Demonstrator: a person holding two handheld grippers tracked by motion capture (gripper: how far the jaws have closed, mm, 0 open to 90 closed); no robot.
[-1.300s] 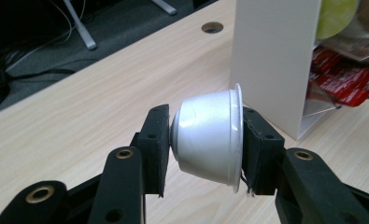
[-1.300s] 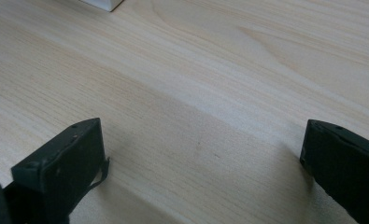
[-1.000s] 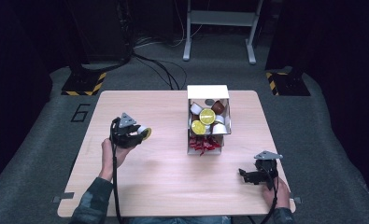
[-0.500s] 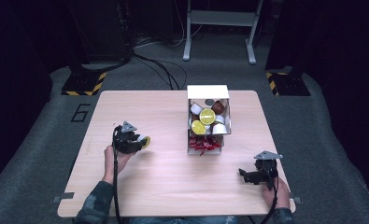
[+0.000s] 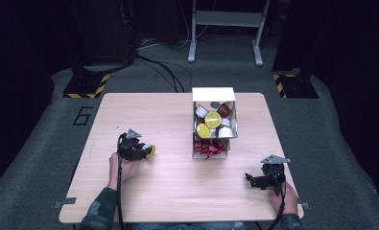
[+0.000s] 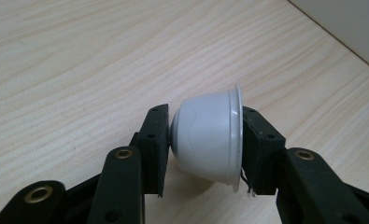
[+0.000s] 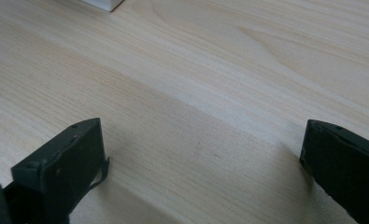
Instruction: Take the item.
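White box [image 5: 213, 95] at mid-table holding yellow-lidded, brown and white capsules, red printing on its near flap, left gripper [image 5: 143, 151] clamped on a white capsule [image 6: 210, 137] with yellow lid, low over the table [image 5: 177, 191] left of the box, right gripper [image 5: 254, 179] jaws wide apart, empty, near the table's right front

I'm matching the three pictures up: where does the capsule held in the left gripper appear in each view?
High view: the capsule, yellow lid showing, left of middle, at the left gripper.
Left gripper view: centre, its grey body clamped between the fingers.
Right gripper view: not in it.
Shared landmark: the white box, whose corner edges both gripper views.
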